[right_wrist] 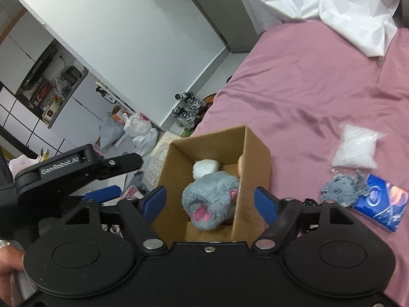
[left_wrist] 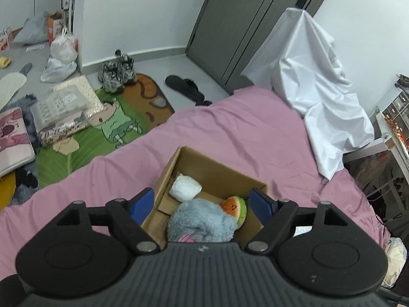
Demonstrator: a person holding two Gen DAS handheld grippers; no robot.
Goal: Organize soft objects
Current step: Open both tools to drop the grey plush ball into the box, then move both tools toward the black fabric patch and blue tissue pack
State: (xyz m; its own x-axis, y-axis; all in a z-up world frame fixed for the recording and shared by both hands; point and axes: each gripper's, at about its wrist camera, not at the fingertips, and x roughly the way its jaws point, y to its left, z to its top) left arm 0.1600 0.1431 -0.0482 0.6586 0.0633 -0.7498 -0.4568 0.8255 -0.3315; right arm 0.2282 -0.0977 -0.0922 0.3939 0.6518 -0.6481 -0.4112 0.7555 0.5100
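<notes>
Grey plush (right_wrist: 212, 199) sits in the cardboard box (right_wrist: 255, 153) on the bed (right_wrist: 306, 76) — directly ahead of the right hand-held gripper (right_wrist: 211, 202), wide open, empty; left hand-held gripper (left_wrist: 202, 204) too, hovering alongside.

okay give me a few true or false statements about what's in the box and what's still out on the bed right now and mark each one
1. The grey plush lies inside the cardboard box. True.
2. The blue tissue pack is in the box. False: it lies on the pink bedsheet, right of the box.
3. The right tool grips the plush. False: it is open, holding nothing.
4. A watermelon plush sits in the box. True.
5. The left tool is open. True.
</notes>
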